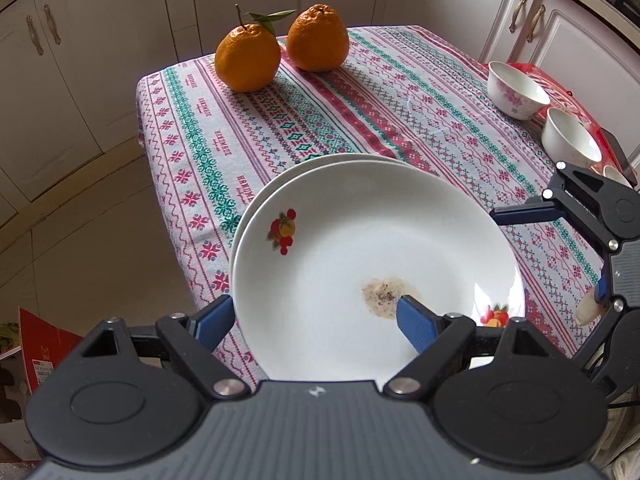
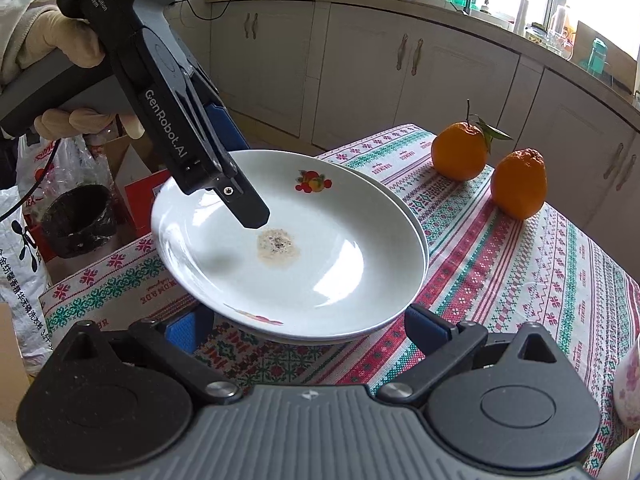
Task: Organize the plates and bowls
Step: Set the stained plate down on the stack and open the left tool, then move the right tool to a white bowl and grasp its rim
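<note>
A white plate [image 1: 360,256] with fruit prints and a brown stain lies on top of a second white plate [image 1: 272,184] on the patterned tablecloth. My left gripper [image 1: 316,320] is open, one finger above the top plate's inside, the other outside its near rim. In the right wrist view the same top plate [image 2: 320,264] shows with the left gripper [image 2: 240,196] over its rim. My right gripper [image 2: 308,328] is open and empty, just in front of the plates' near edge. Two white bowls [image 1: 516,90] [image 1: 572,140] stand at the table's right side.
Two oranges [image 1: 248,58] [image 1: 318,38] sit at the table's far corner, also seen in the right wrist view [image 2: 458,152] [image 2: 518,184]. A red tray [image 1: 560,92] lies under the bowls. Cabinets [image 2: 360,72] surround the table. Bags and boxes [image 2: 72,208] stand on the floor.
</note>
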The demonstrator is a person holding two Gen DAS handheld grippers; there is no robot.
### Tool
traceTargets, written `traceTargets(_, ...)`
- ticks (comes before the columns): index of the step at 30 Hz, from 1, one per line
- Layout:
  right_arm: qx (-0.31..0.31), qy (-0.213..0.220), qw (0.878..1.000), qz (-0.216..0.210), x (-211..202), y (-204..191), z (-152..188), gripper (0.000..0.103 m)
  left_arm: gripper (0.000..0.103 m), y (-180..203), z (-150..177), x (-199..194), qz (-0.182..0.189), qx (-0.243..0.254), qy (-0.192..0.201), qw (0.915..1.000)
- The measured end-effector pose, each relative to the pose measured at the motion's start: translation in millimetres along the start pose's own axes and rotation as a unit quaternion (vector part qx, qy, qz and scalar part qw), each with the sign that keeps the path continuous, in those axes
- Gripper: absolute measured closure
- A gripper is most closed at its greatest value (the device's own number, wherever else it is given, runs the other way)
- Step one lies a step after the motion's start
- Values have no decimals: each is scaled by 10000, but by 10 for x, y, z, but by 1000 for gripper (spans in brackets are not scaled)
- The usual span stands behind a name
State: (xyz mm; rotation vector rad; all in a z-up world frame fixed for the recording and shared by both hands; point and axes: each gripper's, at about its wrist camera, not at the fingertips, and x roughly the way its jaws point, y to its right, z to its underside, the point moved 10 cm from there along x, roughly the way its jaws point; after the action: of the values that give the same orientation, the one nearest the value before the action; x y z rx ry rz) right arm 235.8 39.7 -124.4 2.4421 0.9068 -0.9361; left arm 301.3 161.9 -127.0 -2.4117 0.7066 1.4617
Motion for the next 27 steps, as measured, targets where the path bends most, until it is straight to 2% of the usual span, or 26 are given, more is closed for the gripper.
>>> traceTargets(7,28,32,10000,10,-36,19,1,0,13,-1,6,21,-45,5,80,10000)
traceTargets(12,108,98,9999,79,-126,89,2,0,12,54,-18,-39,-181,100,398,9990)
traceTargets(17,162,210,9994,233,-255,152,-4,0,9,212,-74,-179,-502,371,841,9945)
traceTargets(21,245,268,9986,389,-363,226,3,0,8,392,-111,-330,-732,545,1298,9873)
traceTargets(27,420,394,9961,671,-622,378,64,0,3,746,-109,-549,-720,372,2005,9763)
